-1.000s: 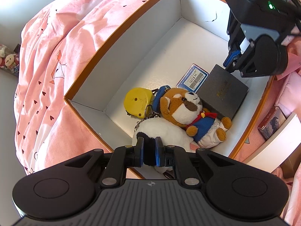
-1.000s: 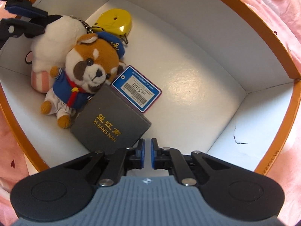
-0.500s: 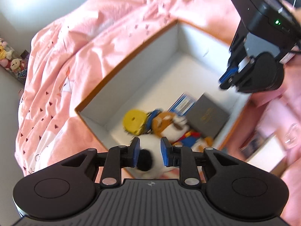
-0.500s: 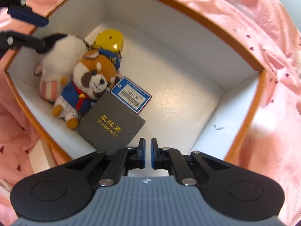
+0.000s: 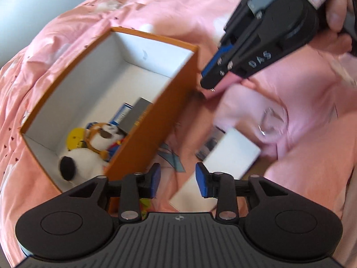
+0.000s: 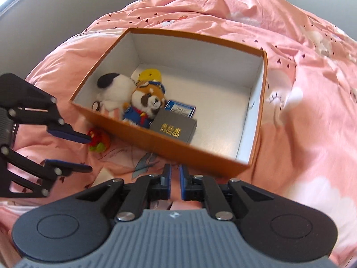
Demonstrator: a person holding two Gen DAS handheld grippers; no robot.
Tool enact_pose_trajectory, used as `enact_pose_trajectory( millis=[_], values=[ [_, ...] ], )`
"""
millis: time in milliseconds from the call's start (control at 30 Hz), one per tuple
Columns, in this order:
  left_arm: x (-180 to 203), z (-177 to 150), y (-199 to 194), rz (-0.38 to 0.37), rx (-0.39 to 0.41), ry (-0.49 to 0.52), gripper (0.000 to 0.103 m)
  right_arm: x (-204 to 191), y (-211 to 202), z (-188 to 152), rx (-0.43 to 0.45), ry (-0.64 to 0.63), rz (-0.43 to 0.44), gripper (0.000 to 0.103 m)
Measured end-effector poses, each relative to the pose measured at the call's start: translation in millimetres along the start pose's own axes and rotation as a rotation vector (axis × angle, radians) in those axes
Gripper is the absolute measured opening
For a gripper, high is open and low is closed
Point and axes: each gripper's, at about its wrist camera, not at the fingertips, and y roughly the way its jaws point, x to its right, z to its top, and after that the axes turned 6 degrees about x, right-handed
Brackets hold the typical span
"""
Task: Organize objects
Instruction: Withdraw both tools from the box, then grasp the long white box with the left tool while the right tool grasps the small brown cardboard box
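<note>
Orange box (image 6: 169, 144) runs lengthwise left-to-right; left gripper (image 5: 177, 180) jaws wide, right gripper (image 6: 175, 183) jaws narrow, empty.

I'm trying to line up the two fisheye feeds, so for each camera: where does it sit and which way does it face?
Left wrist: sits on the left gripper, fingers open, facing down over the orange box's near wall and a white flat box on the pink bedding; the right gripper and holding hand show.
Right wrist: sits on the right gripper, fingers nearly closed, facing the orange box from farther back; the left gripper shows.
Shared: box, panda plush, red panda plush, grey case.
</note>
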Motion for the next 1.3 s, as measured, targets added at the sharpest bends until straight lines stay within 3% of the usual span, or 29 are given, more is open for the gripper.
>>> enact_pose_trajectory(
  millis=[100, 200, 433, 667, 967, 1167, 1300],
  values=[
    [21, -12, 11, -0.024, -0.003, 0.086, 0.052, -5, 0, -22, -0.022, 0.032, -0.031, 0.011],
    [37, -21, 23, -0.048, -0.018, 0.161, 0.056, -3, 7, -43, -0.061, 0.102, -0.006, 0.021],
    [60, -31, 46, -0.035, -0.062, 0.399, 0.069, -3, 9, -67, -0.093, 0.150, 0.008, 0.031],
    [65, -25, 64, -0.080, -0.085, 0.510, 0.076, -4, 10, -77, -0.114, 0.168, 0.034, 0.034],
    [51, -19, 85, -0.184, -0.133, 0.458, 0.072, -1, 13, -79, -0.125, 0.186, 0.034, 0.037],
    [44, -21, 79, -0.118, -0.142, 0.348, 0.071, -1, 13, -80, -0.122, 0.180, 0.050, 0.039],
    [33, -25, 63, -0.100, -0.123, 0.266, 0.070, -5, 11, -79, -0.115, 0.185, 0.144, 0.038]
  ],
)
